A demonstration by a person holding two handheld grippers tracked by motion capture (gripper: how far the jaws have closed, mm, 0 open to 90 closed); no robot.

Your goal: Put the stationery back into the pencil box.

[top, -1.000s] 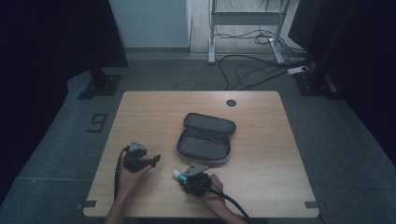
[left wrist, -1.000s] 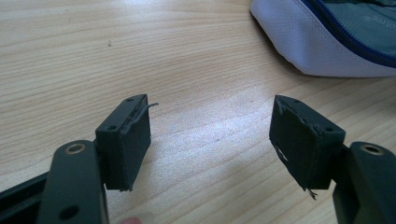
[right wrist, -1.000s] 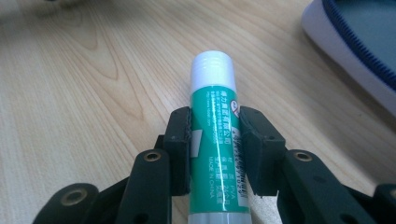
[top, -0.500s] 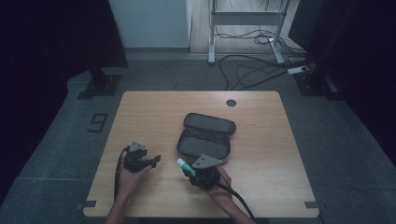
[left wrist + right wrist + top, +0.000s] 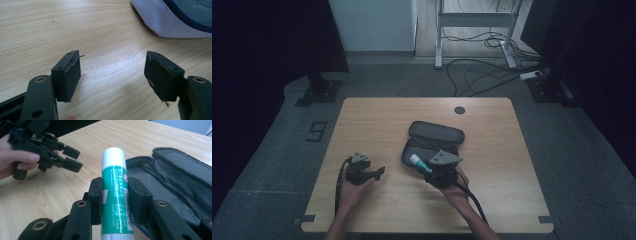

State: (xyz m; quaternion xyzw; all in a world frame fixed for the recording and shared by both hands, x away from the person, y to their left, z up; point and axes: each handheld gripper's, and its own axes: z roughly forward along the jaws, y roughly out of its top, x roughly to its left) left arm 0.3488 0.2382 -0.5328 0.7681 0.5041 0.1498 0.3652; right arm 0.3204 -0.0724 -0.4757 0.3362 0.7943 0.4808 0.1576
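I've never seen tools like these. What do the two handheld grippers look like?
Both the left gripper and the right gripper are black, with two blocky flat-padded fingers on arms with brass-ringed holes. Each carries a grey three-cornered plate and trails a black cable.

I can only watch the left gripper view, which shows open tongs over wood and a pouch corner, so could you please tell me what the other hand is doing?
Observer: The right tongs are shut on a green and white glue stick.
Operator: Thank you. Where is it relative to the pouch?
Observer: In the high view it is held over the near edge of the open pencil case.
Operator: Is anything already inside?
Observer: The right gripper view shows a dark lining there; I cannot tell whether it holds anything.
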